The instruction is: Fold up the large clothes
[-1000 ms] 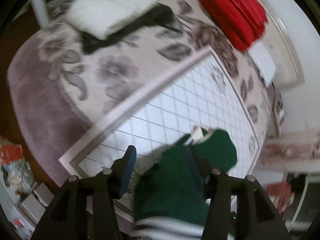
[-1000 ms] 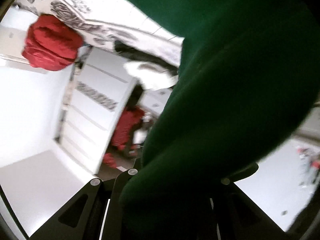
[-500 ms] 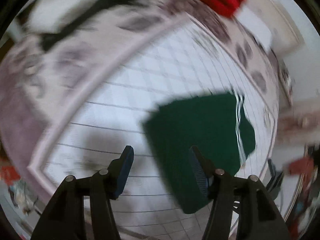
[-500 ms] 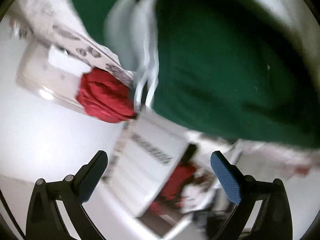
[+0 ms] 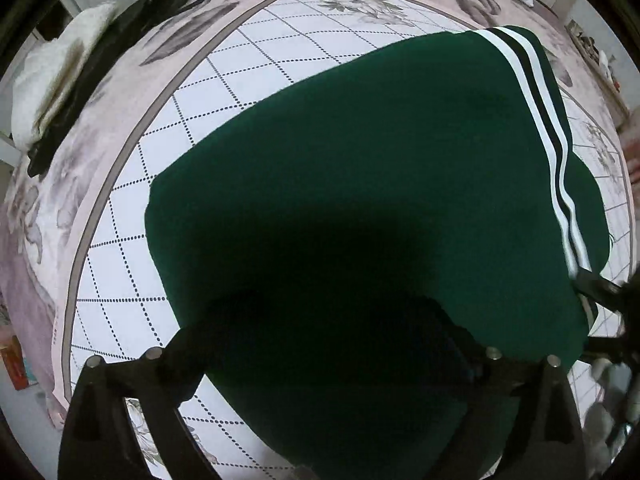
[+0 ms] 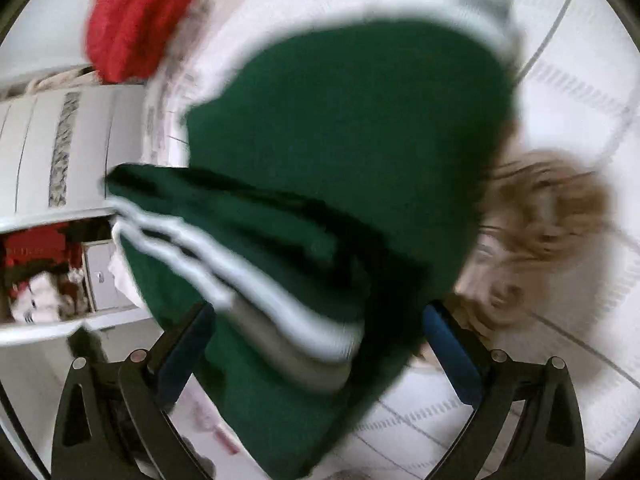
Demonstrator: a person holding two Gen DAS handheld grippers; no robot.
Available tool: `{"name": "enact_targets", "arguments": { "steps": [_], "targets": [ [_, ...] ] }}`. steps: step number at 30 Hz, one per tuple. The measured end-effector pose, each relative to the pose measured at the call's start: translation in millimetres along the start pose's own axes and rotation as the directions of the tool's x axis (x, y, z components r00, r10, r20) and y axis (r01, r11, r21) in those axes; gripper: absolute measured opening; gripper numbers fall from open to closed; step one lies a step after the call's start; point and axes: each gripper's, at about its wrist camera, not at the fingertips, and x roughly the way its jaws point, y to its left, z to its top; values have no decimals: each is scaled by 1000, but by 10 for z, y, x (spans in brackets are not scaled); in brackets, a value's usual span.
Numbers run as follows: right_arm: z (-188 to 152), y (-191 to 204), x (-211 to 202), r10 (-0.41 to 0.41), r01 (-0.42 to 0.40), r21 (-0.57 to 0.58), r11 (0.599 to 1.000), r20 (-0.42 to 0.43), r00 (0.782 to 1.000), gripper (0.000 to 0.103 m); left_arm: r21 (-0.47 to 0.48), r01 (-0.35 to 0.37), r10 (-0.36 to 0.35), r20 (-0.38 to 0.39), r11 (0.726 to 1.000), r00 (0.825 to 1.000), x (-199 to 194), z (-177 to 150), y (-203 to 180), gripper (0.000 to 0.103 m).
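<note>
- the dark green knitted garment with two white stripes (image 5: 360, 208) lies folded on the white quilted bedspread with a dotted grid pattern (image 5: 132, 208); in my left view it fills most of the middle.
- the white stripes run down the right edge of the green garment in the left view, near its far right corner.
- my left gripper (image 5: 324, 356) is low over the near part of the garment. its fingers stand wide apart, one on each side of the cloth, and i see no cloth pinched between them; the tips are in deep shadow.
- my right gripper (image 6: 316, 344) has its blue-padded fingers (image 6: 448, 340) spread wide too, with the striped end of the garment (image 6: 332, 152) lying between them, not squeezed. this view is blurred.
- at the right edge of the left view a dark part of the other gripper touches the striped corner.
- around the grid panel the bedspread has a pink band and grey flower print.
- a white fluffy cloth with a black garment (image 5: 60, 76) lies at the far left of the bed, well apart from the green one.
- a red bundle of cloth (image 6: 140, 16) is at the top left of the right view, and a blurred brown patch (image 6: 548, 228) is beside the garment on the right; what that patch is i cannot tell.
</note>
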Motion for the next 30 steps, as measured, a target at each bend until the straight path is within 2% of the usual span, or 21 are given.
{"name": "enact_targets", "arguments": {
  "steps": [2,4,5,6,7,8,11,13,16,18,19,20,21,23,26,30],
  "targets": [
    [81,-35,89,33,-33,34,999,20,999,103,-12,-12,12,10,1000,1000,-14,-13,22,97],
    [75,32,41,38,-39,11,999,53,998,82,-34,-21,22,24,999,999,-36,-22,81,97],
    [40,21,7,46,-47,21,999,63,997,53,-45,-21,22,30,999,999,-50,-32,119,97],
    [9,-24,-29,83,-88,64,994,66,994,43,-56,-18,20,30,998,999,-62,-42,159,97],
    [-55,-104,-64,132,-140,132,981,70,989,40,-63,-17,18,25,998,1000,-66,-44,175,97],
    [-162,-181,-80,148,-158,164,974,70,986,37,-71,-14,16,19,997,1000,-71,-62,200,97],
    [-427,-220,-64,163,-164,234,958,26,986,36,-76,-32,31,-7,997,999,-109,-179,249,97],
    [-726,-224,3,164,-144,250,957,-58,985,36,-60,-51,49,-22,997,999,-157,-338,246,97],
    [-1047,-74,45,145,-100,225,969,-195,970,36,-49,-74,71,-53,996,996,-135,-555,241,97],
    [-1126,58,-4,79,-44,151,988,-236,968,38,-48,-87,84,-55,995,995,-74,-622,243,97],
    [-1115,129,-43,34,-10,105,994,-232,972,40,-53,-87,84,-49,995,995,-50,-634,243,98],
    [-1078,215,-107,-16,28,51,998,-216,976,48,-58,-87,85,-36,995,996,-29,-640,244,100],
    [-1026,296,-175,-59,62,9,998,-194,979,62,-56,-95,94,-27,994,995,-7,-637,239,103],
    [-924,413,-313,-94,89,-38,995,-154,984,72,-54,-92,92,-16,994,996,27,-614,239,103],
    [-688,662,-383,-125,111,-129,986,-110,986,73,-71,-68,67,-16,995,998,67,-580,268,103],
    [-399,928,-282,-120,94,-224,970,-102,988,73,-93,-46,43,-29,995,999,111,-556,306,103]
  ]
}}
